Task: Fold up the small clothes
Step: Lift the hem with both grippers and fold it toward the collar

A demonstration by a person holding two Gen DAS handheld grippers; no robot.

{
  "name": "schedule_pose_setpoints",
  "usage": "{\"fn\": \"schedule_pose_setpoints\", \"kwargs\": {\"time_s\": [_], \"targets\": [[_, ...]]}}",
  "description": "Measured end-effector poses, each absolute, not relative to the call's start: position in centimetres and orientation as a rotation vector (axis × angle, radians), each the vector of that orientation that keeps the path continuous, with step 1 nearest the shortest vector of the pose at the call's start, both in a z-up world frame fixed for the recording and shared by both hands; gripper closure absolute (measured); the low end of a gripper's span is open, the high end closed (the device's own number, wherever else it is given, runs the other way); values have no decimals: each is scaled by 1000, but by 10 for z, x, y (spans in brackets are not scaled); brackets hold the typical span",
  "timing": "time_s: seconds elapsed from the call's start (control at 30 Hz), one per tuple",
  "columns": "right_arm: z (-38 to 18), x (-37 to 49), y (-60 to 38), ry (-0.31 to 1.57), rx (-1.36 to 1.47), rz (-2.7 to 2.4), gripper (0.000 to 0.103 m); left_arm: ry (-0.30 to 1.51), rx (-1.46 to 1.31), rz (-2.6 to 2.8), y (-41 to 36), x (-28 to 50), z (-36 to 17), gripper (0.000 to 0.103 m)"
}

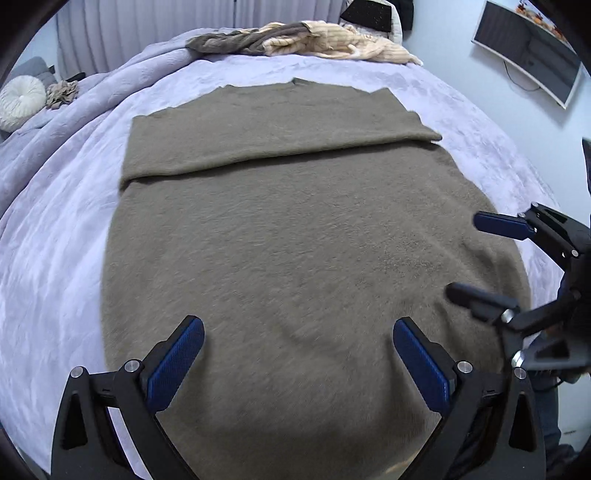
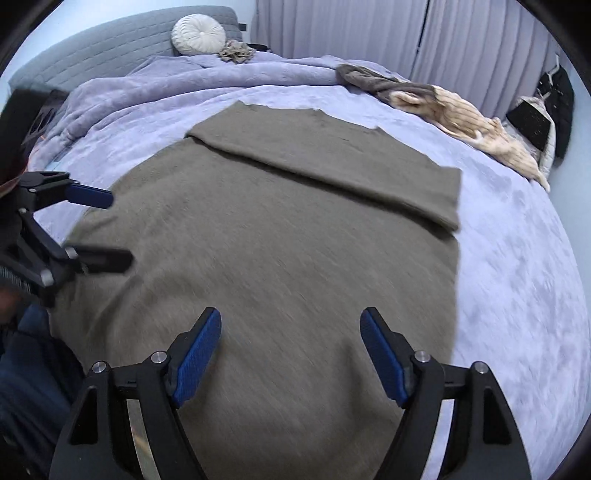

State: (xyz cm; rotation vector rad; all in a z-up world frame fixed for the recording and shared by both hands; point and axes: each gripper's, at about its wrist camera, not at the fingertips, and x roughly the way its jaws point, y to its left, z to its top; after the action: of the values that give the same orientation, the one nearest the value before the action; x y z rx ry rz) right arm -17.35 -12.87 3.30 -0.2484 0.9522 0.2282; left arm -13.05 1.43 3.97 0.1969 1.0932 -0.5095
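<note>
A grey-brown knitted garment (image 1: 295,229) lies spread flat on a bed covered by a lavender blanket (image 1: 55,236), directly beneath and ahead of both pairs of jaws. The left gripper (image 1: 298,325) hangs over the near part of the garment with its jaws standing wide apart and nothing between them but the cloth below. The right gripper (image 2: 290,317) is likewise held above the near part of the fabric, jaws spread wide and gripping nothing. Beyond the jaws, the far end of the garment carries a band of cloth folded across it from side to side, its lower edge forming a straight ridge. Farther still, near the far edge of the bed, lies a heap of other clothes (image 1: 306,38) in brown and cream. A round white cushion (image 2: 198,34) sits by the grey headboard (image 2: 110,44).
</note>
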Motion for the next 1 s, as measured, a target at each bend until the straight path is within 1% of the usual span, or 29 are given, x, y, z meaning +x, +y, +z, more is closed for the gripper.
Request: {"fn": "schedule_pose_setpoints", "kwargs": {"time_s": [0.1, 0.17, 0.23, 0.57, 1.0], "targets": [[9, -161, -115, 1016, -287, 224, 23, 1154, 235, -476, 5, -126, 14, 0], [0, -165, -115, 1022, -284, 226, 23, 1122, 267, -476, 2, -132, 11, 0], [-2, -175, -119, 995, -269, 232, 22, 1112, 292, -476, 0, -137, 11, 0], [-3, -213, -134, 993, -304, 227, 22, 1105, 298, -470, 14, -160, 11, 0], [-1, -247, -147, 1029, -369, 232, 22, 1118, 331, -481, 41, -187, 14, 0]]}}
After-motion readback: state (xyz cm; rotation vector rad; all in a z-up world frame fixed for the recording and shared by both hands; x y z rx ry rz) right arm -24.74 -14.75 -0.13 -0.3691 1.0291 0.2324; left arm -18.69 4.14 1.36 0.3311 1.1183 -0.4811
